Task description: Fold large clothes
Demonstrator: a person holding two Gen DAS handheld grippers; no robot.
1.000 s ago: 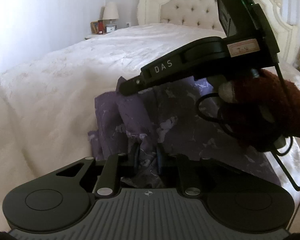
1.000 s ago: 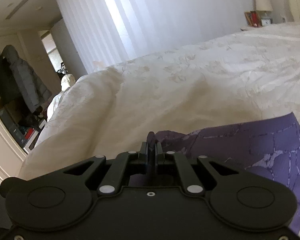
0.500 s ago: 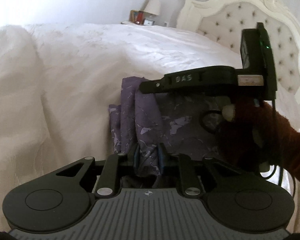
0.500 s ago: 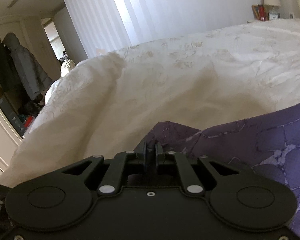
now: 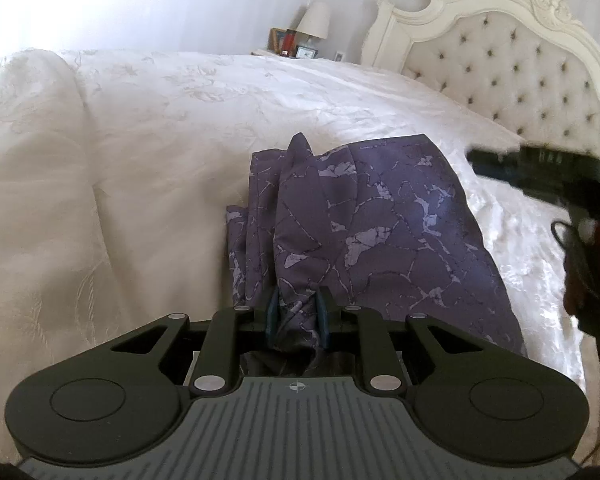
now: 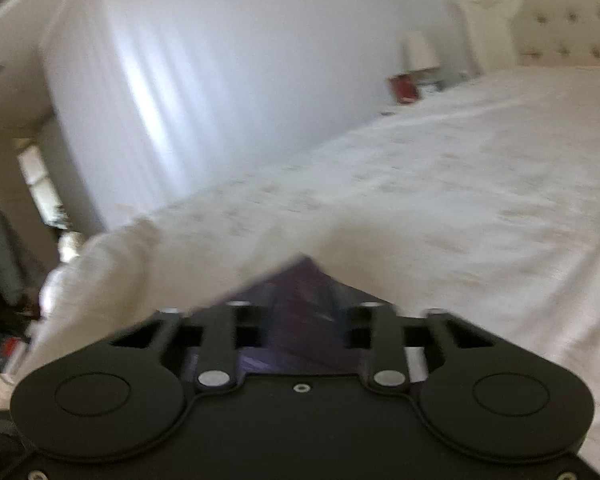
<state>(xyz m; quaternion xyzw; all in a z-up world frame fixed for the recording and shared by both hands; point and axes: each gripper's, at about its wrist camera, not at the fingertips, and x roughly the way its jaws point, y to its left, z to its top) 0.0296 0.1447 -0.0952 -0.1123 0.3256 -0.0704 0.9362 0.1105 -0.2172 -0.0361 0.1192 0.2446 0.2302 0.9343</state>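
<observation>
A purple garment [image 5: 364, 220] with a paler, crackle-like print is lying bunched on a white bedspread [image 5: 160, 128], its folds running away from the left wrist camera toward the head of the bed. The near end of the cloth is gathering into a narrow bundle that is passing straight between the two fingers of the left gripper [image 5: 297, 312]. Those jaws are standing narrow, and their teal pads [image 5: 273, 312] are pressing the bundle from both sides, so this gripper is holding the garment.

In the right wrist view, which is blurring with motion, a pointed corner of the same purple cloth [image 6: 300, 296] is sitting in the gap of the right gripper [image 6: 300, 320]. These jaws are opening; cloth is lying between them, but the blur is making it impossible to tell whether the fingers are pressing on it.

From the left wrist camera the right gripper [image 5: 540, 172] is appearing at the right edge, above the bedspread and clear of the garment's far side, held by a hand in a dark reddish sleeve [image 5: 592, 264].

Beyond the garment a tufted cream headboard [image 5: 520, 72] is standing, and a lamp [image 5: 314, 20] is sitting beside it.
</observation>
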